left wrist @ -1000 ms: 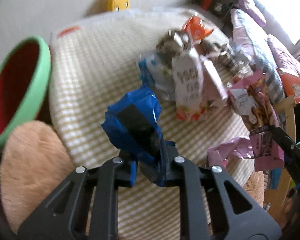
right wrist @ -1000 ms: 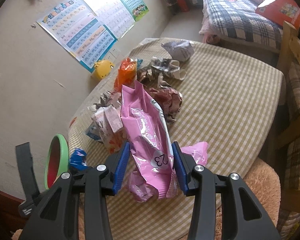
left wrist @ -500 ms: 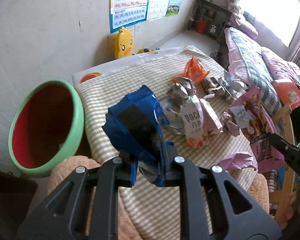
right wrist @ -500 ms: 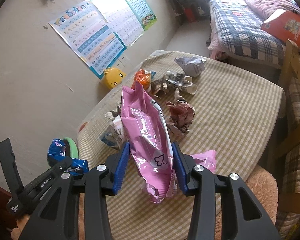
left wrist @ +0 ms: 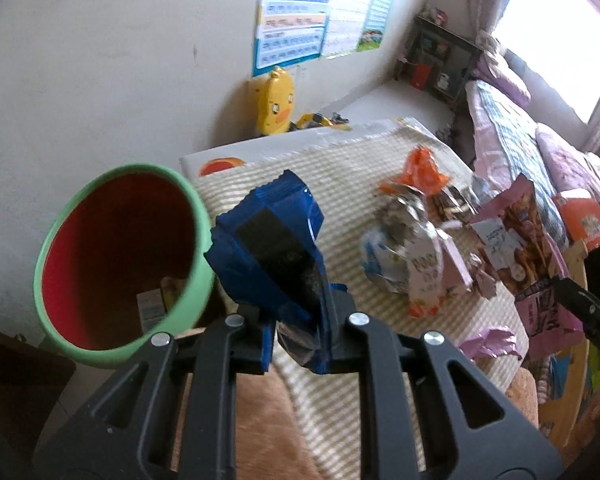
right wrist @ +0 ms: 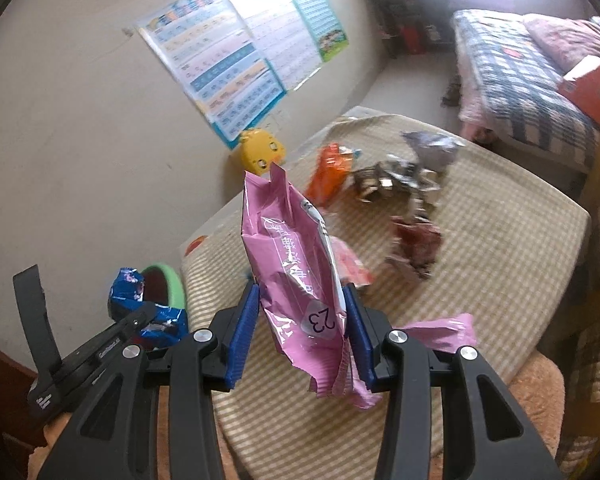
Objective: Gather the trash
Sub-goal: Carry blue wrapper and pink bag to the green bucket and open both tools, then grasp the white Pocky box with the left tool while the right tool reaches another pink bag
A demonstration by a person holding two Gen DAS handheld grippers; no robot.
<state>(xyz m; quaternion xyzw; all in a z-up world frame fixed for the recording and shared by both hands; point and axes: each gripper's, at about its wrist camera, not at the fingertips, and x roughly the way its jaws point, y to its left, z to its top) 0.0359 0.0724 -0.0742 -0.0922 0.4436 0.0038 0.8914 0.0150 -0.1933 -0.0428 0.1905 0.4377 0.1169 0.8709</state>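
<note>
Both grippers are riding higher above the checked table (right wrist: 480,240) than a second ago, so more of the wall, the posters and the yellow duck toy (left wrist: 276,102) is now showing, and the green bin (left wrist: 116,264), earlier cut by the left edge of the left wrist view, is sitting almost whole just left of the left gripper (left wrist: 296,332). That gripper is clamping a crumpled blue wrapper (left wrist: 268,248) between nearly closed fingers, holding it upright beside the bin's rim, not yet over the red inside. The right gripper (right wrist: 300,328) is pinching a tall pink bag (right wrist: 292,260) with a heart label marked 23, its fingers partly apart and pressing both sides of the bag, lifted clear of the table. From the right wrist view the left gripper is covering most of the bin, leaving only a green arc, and the rest of the litter on the table is smearing with motion blur, so printing on it is hard to read. An orange wrapper (right wrist: 330,172), silver foil scraps (right wrist: 396,178), a dark red wrapper (right wrist: 416,246) and a small pink scrap (right wrist: 446,330) are lying on the cloth. Inside the bin, a few pieces of packaging (left wrist: 152,306) are resting at the bottom, partly hidden by the rim.
</note>
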